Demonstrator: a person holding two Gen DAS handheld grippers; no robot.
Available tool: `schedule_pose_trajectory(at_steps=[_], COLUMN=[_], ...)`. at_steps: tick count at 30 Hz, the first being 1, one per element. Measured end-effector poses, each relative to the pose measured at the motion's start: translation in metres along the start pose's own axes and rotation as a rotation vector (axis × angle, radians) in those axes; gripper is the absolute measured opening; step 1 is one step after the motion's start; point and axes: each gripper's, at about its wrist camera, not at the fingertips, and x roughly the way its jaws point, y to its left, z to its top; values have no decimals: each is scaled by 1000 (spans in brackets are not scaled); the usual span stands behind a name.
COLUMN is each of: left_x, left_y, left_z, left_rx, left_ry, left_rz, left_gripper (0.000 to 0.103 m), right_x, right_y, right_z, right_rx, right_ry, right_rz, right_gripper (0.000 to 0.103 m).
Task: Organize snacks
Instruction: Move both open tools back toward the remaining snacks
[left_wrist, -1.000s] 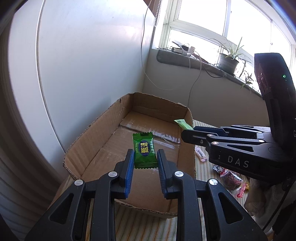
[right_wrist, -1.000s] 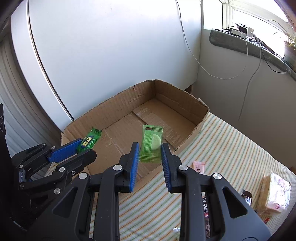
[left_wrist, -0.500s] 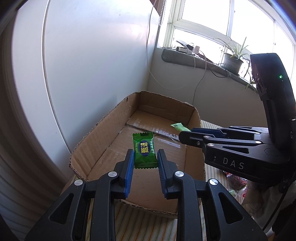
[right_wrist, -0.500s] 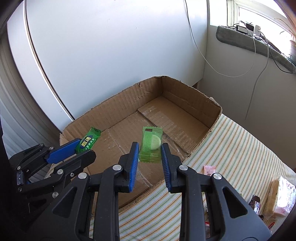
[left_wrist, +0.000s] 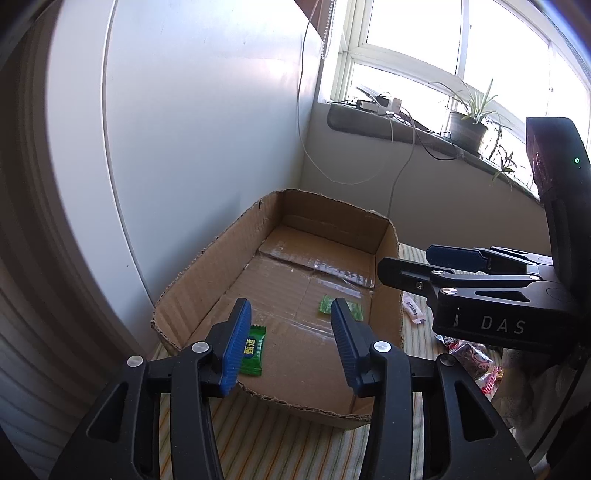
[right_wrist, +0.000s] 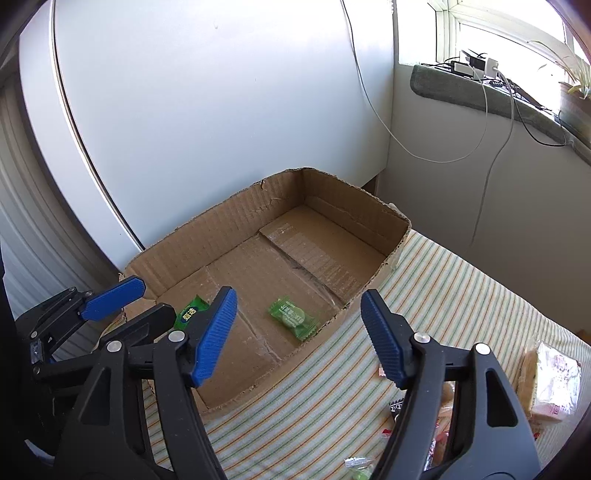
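Observation:
An open cardboard box (left_wrist: 207, 273) (right_wrist: 221, 221) sits on a striped cloth. Two green snack packets lie on its floor: a dark green one (left_wrist: 253, 349) (right_wrist: 190, 314) near the front left, and a lighter green one (left_wrist: 341, 310) (right_wrist: 293, 317) to its right. My left gripper (left_wrist: 291, 343) is open and empty above the box's near edge. My right gripper (right_wrist: 299, 332) is open and empty above the box's right front edge. Each gripper shows in the other's view, the right one (left_wrist: 458, 258) and the left one (right_wrist: 110, 295).
Loose snacks lie on the striped cloth to the right of the box: a pink packet (left_wrist: 412, 310), red wrappers (left_wrist: 469, 354) and a pale wrapped cake (right_wrist: 554, 380). A white wall stands behind the box. A window sill with cables and a plant (left_wrist: 465, 125) is at the back right.
Both grippers have opened and let go of their green packets, which now lie on the box floor. Both grippers have drawn back a little from the box.

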Motion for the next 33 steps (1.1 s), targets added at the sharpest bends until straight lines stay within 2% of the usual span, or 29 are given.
schedule_pose_trajectory(at_steps=[3, 6, 7, 14, 24, 30, 32, 33], left_x=[-5, -10, -12, -20, -18, -7, -2, 0], left_y=[-1, -5, -6, -22, -57, -83, -90, -93], left_z=[-1, -1, -1, -4, -19, -39, -45, -48], left_rx=[-5, -5, -5, 5, 40, 75, 88, 92], left_ry=[-8, -13, -16, -18, 19, 86, 114, 128], left_rz=[-1, -7, -10, -47, -130, -188, -212, -223], left_gripper=[52, 53, 55, 60, 60, 60, 60, 60], right_x=[-8, -21, -26, -59, -90, -95, -92, -90], right_y=[-4, -12, -15, -42, -88, -104, -106, -107], right_z=[-2, -7, -9, -27, -67, -86, -91, -94], right_rx=[8, 15, 18, 47, 111, 136, 155, 167], right_ry=[-7, -17, -28, -45, -24, 12, 30, 41], right_rz=[-11, -24, -28, -48, -101, -62, -24, 2], right_gripper=[77, 89, 90, 90, 90, 90, 89, 86])
